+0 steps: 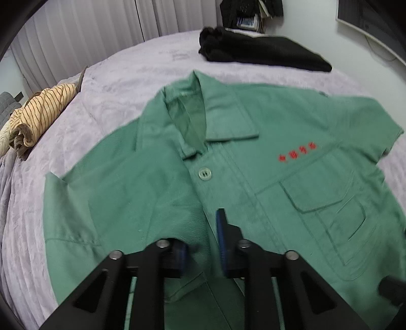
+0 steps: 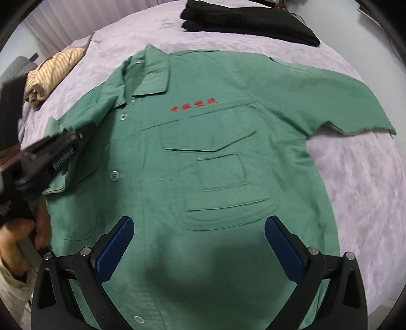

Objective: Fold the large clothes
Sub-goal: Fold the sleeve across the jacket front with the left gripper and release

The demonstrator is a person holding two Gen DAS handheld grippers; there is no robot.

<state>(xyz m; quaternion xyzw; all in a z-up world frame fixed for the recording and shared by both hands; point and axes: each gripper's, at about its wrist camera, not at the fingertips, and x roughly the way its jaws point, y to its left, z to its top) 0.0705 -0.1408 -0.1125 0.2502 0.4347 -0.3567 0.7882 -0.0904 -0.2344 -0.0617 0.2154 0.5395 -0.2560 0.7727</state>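
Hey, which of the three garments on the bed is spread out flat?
The green shirt. The black garment is folded and the striped one is bunched up.

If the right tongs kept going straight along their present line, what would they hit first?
Most likely the green shirt, on its front just below the chest pocket. The right tongs stand open with nothing between them; the gap above the cloth is unclear.

A green short-sleeved work shirt (image 2: 203, 157) lies flat and face up, buttoned, collar spread open, red embroidered characters above a flapped chest pocket, one sleeve stretched out sideways, the other folded in.
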